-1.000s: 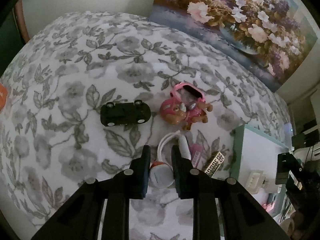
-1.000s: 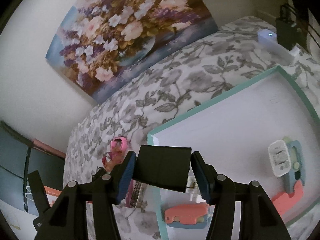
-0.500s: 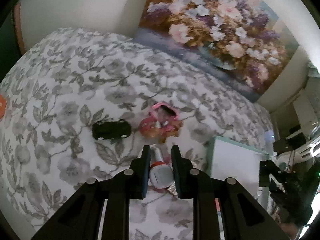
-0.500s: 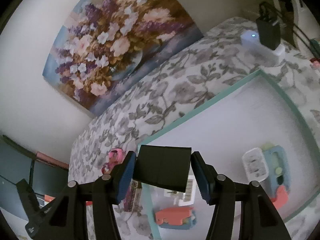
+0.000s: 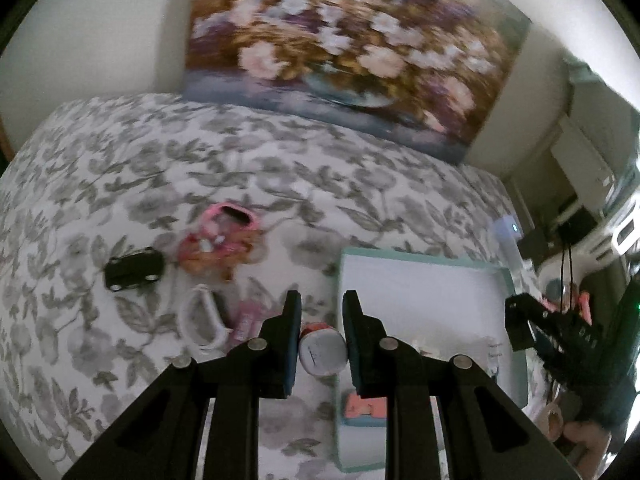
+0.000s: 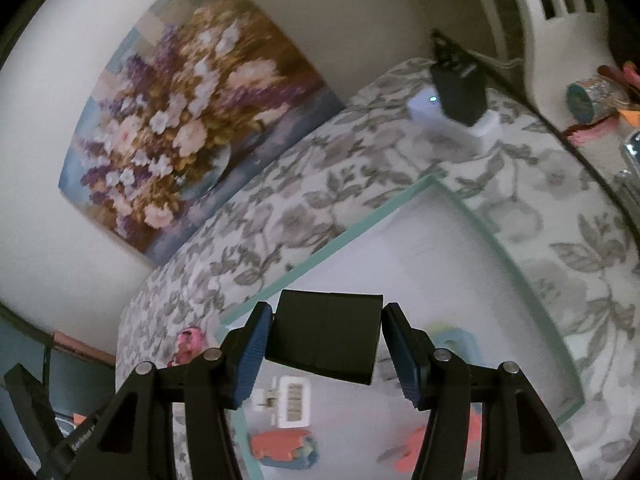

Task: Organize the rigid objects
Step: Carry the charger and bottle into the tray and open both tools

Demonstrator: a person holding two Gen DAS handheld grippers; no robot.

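Note:
My left gripper (image 5: pixel 322 298) is shut on a small white container with a red cap (image 5: pixel 322 350), held above the left rim of the white tray with the teal edge (image 5: pixel 420 258). Left of it on the floral bedspread lie a black toy car (image 5: pixel 134 268), a pink toy (image 5: pixel 218 240), a white band (image 5: pixel 200 320) and a small pink item (image 5: pixel 248 320). My right gripper (image 6: pixel 328 310) is shut on a black box (image 6: pixel 324 336) above the tray (image 6: pixel 360 226). In the tray lie a white plug (image 6: pixel 294 400) and coral pieces (image 6: pixel 280 444).
A white device with a blue light (image 6: pixel 452 120) sits on the bedspread beyond the tray, partly behind a black object (image 6: pixel 460 88). A large flower painting (image 5: pixel 344 48) leans on the wall behind. Cluttered furniture (image 6: pixel 592 96) stands at the far right.
My left gripper has carried the white container up and rightwards from the toys to the tray's left rim. My right gripper has moved across the tray with the black box still held.

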